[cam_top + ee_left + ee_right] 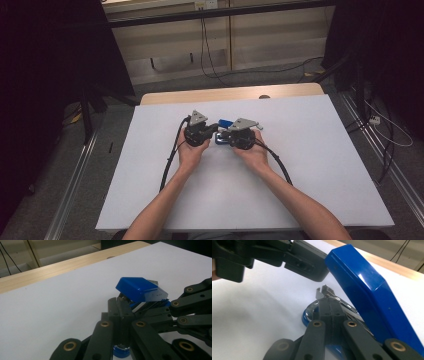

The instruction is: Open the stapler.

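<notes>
On the white sheet covering the light wooden table [165, 98], the left gripper [216, 128] sits in the person's left hand [191, 150], its black jaws brought fully together; they seem to pinch a metal part of the stapler, though the contact is partly hidden. Between the two tools, near the table's middle, lies the glossy blue plastic stapler [223, 122] with its top cover [136, 288] hinged up and tilted, exposing the silver metal staple channel [325, 293] and a rounded blue base [306, 316]. The right gripper [223, 137], held in the right hand [255, 152], has its jaws closed tight too, tips at the silver channel, just beside the raised cover
</notes>
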